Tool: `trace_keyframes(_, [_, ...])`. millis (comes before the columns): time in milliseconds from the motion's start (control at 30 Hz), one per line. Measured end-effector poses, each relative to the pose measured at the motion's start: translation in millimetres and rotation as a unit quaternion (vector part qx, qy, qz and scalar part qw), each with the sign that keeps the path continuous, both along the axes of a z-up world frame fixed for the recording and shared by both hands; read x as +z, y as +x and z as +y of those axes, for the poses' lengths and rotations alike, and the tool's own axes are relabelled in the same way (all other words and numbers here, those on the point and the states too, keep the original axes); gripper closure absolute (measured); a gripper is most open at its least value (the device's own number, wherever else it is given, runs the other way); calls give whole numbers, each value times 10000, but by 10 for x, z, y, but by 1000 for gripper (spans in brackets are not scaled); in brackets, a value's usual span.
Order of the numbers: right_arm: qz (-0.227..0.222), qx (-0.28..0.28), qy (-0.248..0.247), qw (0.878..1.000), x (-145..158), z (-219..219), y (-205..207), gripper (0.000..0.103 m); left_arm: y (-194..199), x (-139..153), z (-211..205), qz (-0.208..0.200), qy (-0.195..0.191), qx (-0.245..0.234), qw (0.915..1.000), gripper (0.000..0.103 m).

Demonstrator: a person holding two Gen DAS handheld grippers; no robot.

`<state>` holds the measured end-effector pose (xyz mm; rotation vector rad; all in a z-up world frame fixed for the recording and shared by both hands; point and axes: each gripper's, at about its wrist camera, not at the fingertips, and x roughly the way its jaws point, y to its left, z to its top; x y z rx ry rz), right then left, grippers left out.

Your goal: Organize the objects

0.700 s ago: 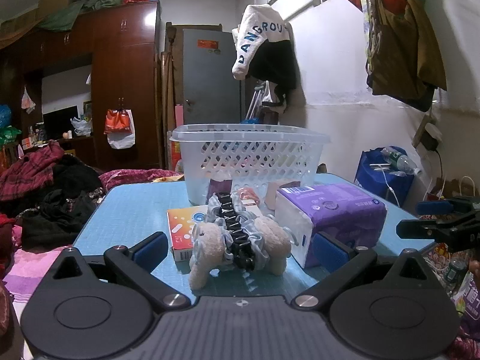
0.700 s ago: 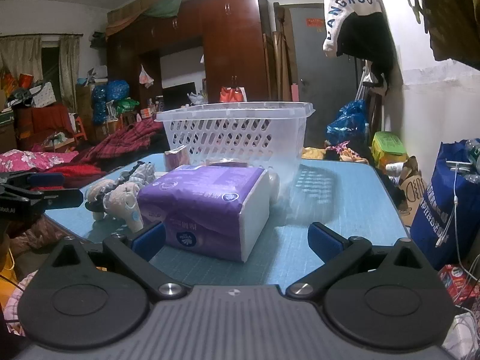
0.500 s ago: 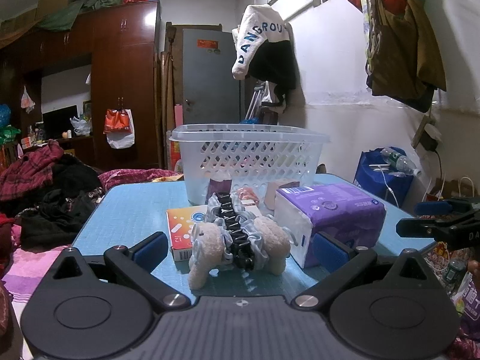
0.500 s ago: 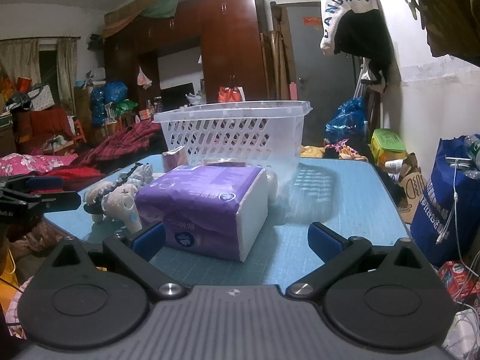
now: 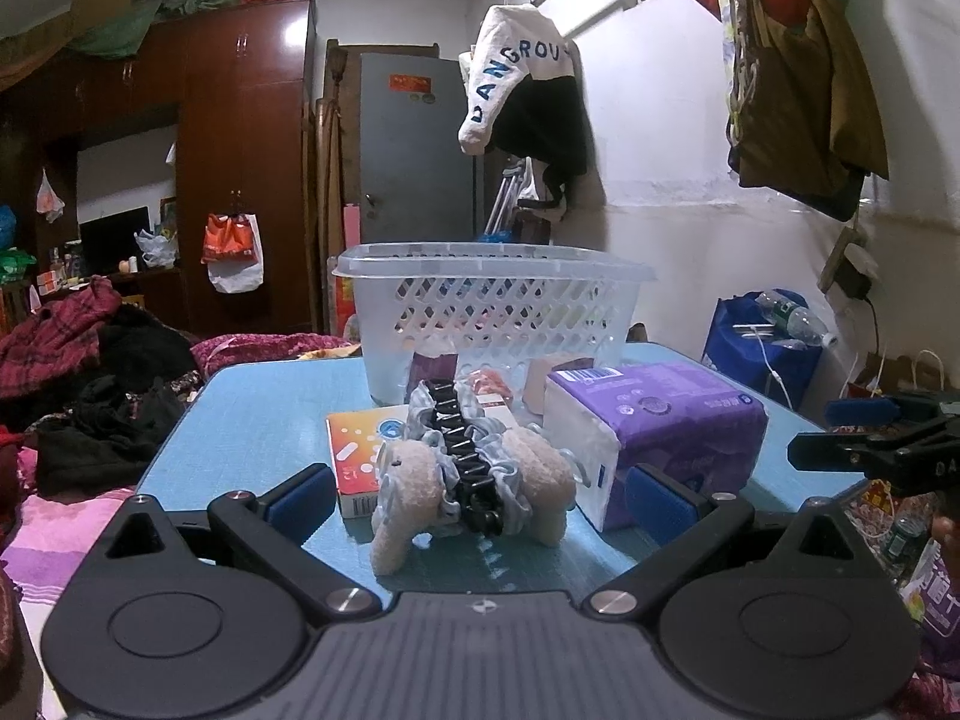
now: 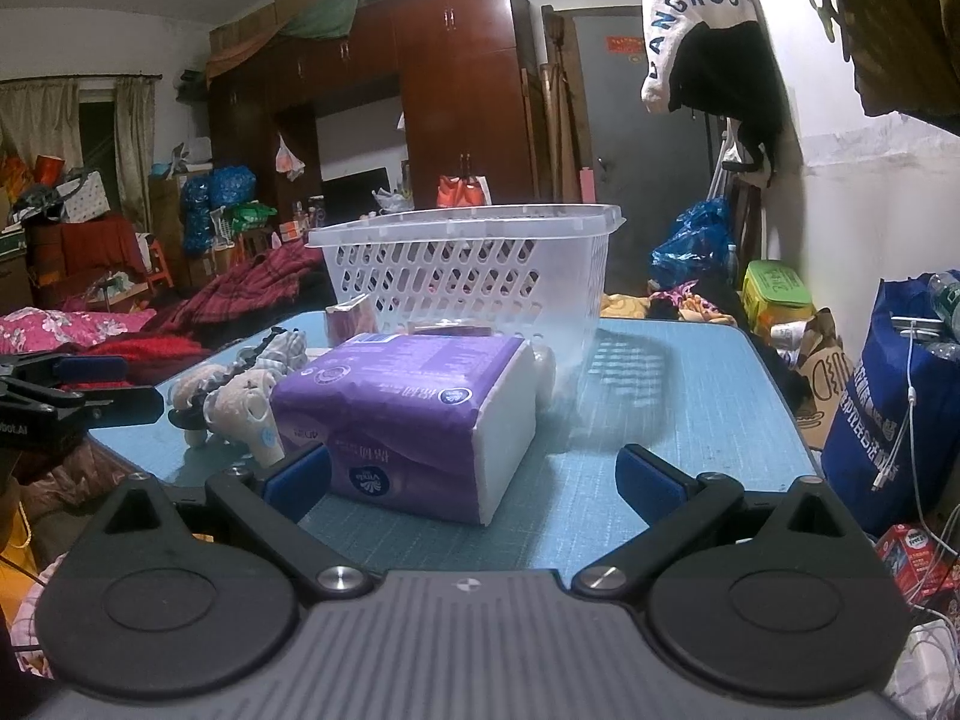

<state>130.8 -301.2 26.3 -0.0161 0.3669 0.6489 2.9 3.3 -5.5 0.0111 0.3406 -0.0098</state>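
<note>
Left gripper (image 5: 477, 495): its tongs are standing spread wide, holding nothing, and framing the plush toy (image 5: 474, 483) that is lying on the blue table (image 5: 252, 414) just ahead of them.
Right gripper (image 6: 471, 480): its tongs are also standing spread and empty; the left blue pad (image 6: 298, 476) is sitting just beside the near corner of the purple tissue pack (image 6: 408, 405).
Change in the right view: the tissue pack is sitting slightly nearer the middle and larger than 0.7 s ago, so this gripper is creeping forward and swinging a little toward it.
Change in the left view: almost nothing is differing from the earlier frames; the plush toy, the orange-and-white box (image 5: 354, 450) under it and the pack are lying as before.
Task's things: all are lying on the table in front of the white lattice basket (image 5: 492, 312), none lifted.
Meaning for the task: judging from this, the sorting is only beginning; the right gripper is probably lining up on the tissue pack, and the left is waiting at the toy.
</note>
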Motion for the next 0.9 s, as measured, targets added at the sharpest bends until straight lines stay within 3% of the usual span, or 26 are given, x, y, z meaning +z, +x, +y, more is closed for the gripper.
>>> trace_keyframes(900, [20,8,3,10000,-6,4,11,0,15,-31,-14,41,-2,-52,10000,0])
